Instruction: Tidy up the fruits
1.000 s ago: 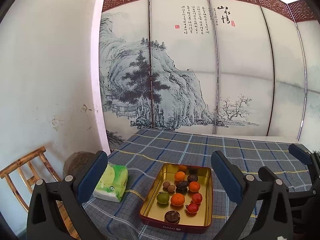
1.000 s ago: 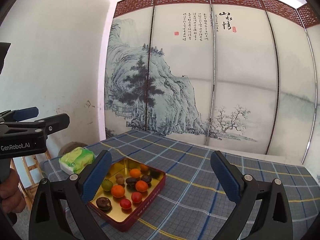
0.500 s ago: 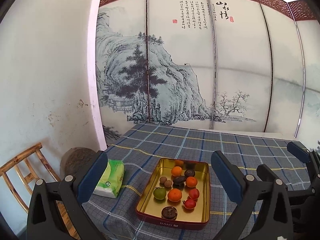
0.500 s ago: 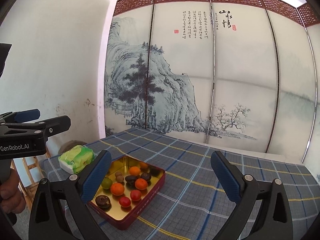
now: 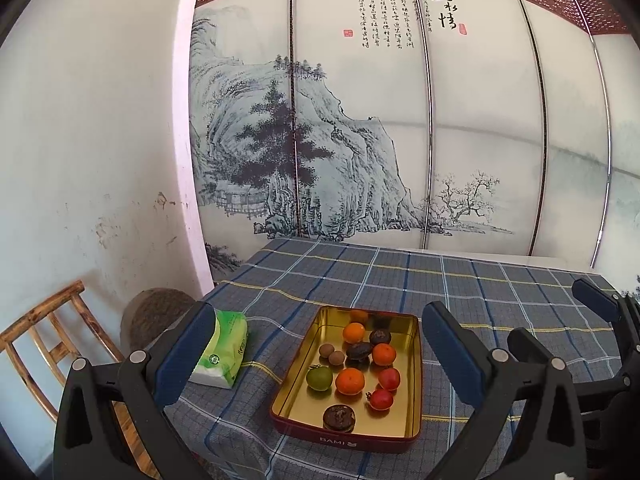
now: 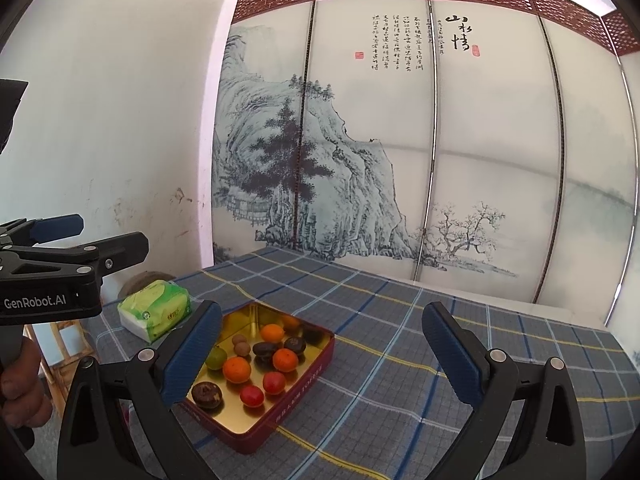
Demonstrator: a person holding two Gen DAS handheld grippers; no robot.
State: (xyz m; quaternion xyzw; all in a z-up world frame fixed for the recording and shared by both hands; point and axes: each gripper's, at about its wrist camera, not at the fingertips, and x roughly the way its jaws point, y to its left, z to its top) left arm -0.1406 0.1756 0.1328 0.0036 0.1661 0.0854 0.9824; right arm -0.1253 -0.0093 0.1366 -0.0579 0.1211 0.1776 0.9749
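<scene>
- Left wrist view: the left gripper (image 5: 316, 354) is hanging released above the table (image 5: 500, 280), jaws spread wide and holding nothing. The fruits are sitting loose in the gold tin tray (image 5: 296, 364) directly ahead: oranges such as the front one (image 5: 350, 381), a green fruit (image 5: 319, 378), two red ones (image 5: 381, 399), two small brown ones (image 5: 332, 354) and some dark, wrinkled pieces (image 5: 339, 418).
- The pieces are lying close together, several touching, so a wide jaw coming down is likely to be nudging a neighbour or sending a round one rolling.
- A tissue pack (image 5: 224, 350) is lying just left of the tray; a wooden chair (image 5: 44, 334) is standing beyond the table edge. The right gripper's fingers (image 5: 592, 304) are showing at the far right.
- Right wrist view: the right gripper (image 6: 322, 356) is likewise released and empty, with the tray (image 6: 308, 376) low and left of it, partly behind its left finger (image 6: 192, 354).
- The tray is sitting near the table's front edge, so a push on its wall could be sliding it on the cloth.
- The left gripper's body (image 6: 52, 280) is standing between this gripper and the tissue pack (image 6: 156, 314); both reaching in together would be risking a clash.
</scene>
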